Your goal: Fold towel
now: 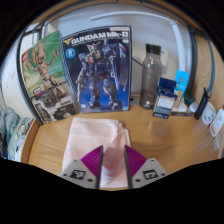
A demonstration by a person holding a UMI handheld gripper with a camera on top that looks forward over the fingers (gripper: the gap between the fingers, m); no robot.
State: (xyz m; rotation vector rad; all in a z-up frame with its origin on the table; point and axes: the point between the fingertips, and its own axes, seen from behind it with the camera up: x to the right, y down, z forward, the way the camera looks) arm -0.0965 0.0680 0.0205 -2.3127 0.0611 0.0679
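- My gripper [113, 167] is held low over the near part of the table [185, 140], looking forward and slightly down; the hand holding it is out of my view.
- I see the two fingers spread a moderate way apart, the purple pads [92, 160] facing each other, with nothing clamped between them.
- The towel [96, 138], pale pink and lying flat as a folded rectangle, sits on the wooden table directly ahead; its near edge runs down into the gap between my fingers, and the fingertips lie over its near part. Whether they touch the cloth I cannot tell.
- At the far left, a bundle of grey-green fabric [10, 132] hangs by the table edge.
- Leaning at the far side, left of centre, is a box with a tree-like figure [45, 77] on it.
- Just right of it stands a Gundam model box [99, 68], upright, beyond the towel.
- Further right is a dark bottle [150, 75], then a small blue and white carton [165, 101] beside it.
- At the far right, white plugs [211, 116] and cables lie near the wall.
- Nothing stands between my fingers and the towel.
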